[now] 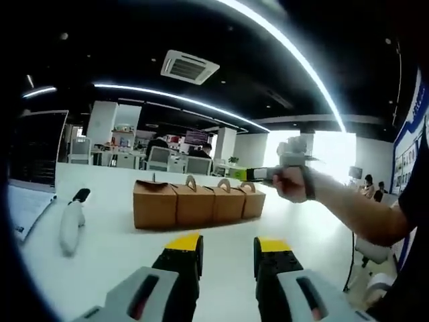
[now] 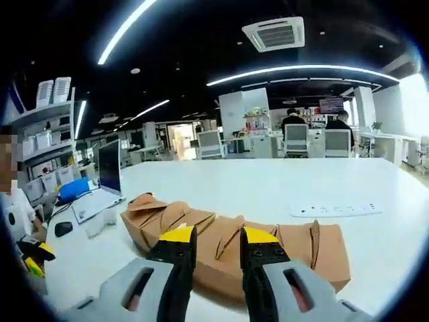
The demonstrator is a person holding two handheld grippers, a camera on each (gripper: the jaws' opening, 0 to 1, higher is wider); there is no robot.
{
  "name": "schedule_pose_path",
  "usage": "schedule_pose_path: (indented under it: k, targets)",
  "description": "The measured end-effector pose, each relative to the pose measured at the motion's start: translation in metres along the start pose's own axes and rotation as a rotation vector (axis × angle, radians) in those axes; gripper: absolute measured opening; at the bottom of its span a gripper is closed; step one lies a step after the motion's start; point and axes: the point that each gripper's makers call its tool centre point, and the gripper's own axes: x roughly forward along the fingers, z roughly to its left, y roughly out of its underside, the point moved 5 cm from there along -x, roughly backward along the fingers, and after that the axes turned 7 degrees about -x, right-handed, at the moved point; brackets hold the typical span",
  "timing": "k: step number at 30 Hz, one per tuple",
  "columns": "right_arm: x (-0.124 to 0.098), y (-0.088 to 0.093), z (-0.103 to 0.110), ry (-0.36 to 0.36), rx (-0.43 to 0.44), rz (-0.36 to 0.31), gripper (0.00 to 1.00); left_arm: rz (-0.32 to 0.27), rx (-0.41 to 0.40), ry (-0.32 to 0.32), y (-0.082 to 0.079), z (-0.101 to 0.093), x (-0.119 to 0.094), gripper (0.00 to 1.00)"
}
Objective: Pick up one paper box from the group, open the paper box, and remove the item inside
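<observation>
Now four brown paper boxes point(image 1: 198, 203) sit closed, handles up; both jaws gape empty.

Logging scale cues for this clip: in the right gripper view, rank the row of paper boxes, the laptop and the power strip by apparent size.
1. Row of paper boxes, largest, though nearest the camera.
2. Laptop.
3. Power strip, close to the laptop; nearness makes that order unsure.
</observation>
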Motion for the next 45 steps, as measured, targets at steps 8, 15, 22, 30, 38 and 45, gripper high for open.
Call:
schedule_pose_path:
  k: [8,15,22,30,38,45]
  targets:
    - [0.015,0.004,0.000,0.023,-0.005,0.032,0.27,0.002,-0.004,-0.017,0.000,0.005,-0.002,0.32]
    - [0.026,0.019,-0.001,0.031,0.009,0.065,0.27,-0.001,-0.018,-0.015,0.003,0.006,-0.005,0.32]
    - [0.032,0.015,0.000,0.046,0.019,0.029,0.21,0.004,-0.036,-0.024,0.005,0.010,-0.008,0.32]
    - [0.032,0.021,-0.003,0.092,0.075,0.023,0.06,-0.005,-0.026,-0.032,0.004,0.011,-0.013,0.32]
    - [0.031,0.019,-0.007,0.157,0.170,-0.028,0.03,0.001,-0.017,-0.011,0.006,0.008,-0.015,0.32]
    - [0.021,0.011,-0.004,0.217,0.257,-0.099,0.03,0.003,-0.019,-0.016,0.004,0.011,-0.020,0.32]
